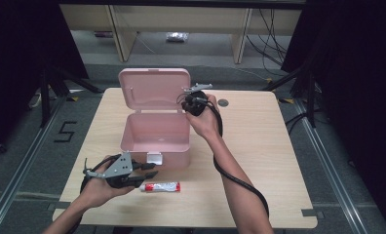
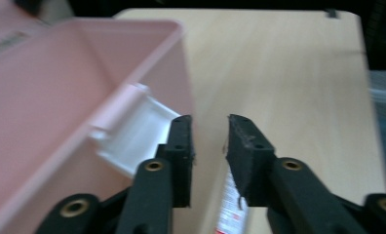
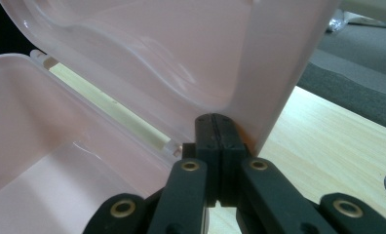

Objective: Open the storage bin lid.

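the pink box (image 1: 154, 139) stood open near the middle of the surface (image 1: 259, 161), its lid (image 1: 154, 87) raised upright at the far side. the right hand-held gripper (image 1: 193, 103) was at the lid's right edge, its jaws pressed together with the tips set against the lid's rim, as the right gripper view showed (image 3: 215, 129); whether a thin lip of the lid was caught between them could not be told. the likely purpose was to prop the lid up so the box remained open for loading. the left hand-held gripper (image 1: 151, 169) was held low at the near left, just in front of the box, its jaws partly spread and pinching nothing. the tube (image 1: 160, 186), white with a red cap end, lay flat on the surface just right of that gripper and close to the box's front wall; in the left gripper view it appeared below and between the jaws (image 2: 230, 204), not touched by the pads so far as could be judged. the white latch (image 2: 132, 131) on the box front sat just beside the left jaw. the placing suggested the tube was meant for the box and had not yet been picked up. the surface was light wood with a small dark round fitting (image 1: 223, 103) near the far edge. the room beyond was dim, with grey floor, black drapes at both sides, pale furniture legs and loose cables at the back.
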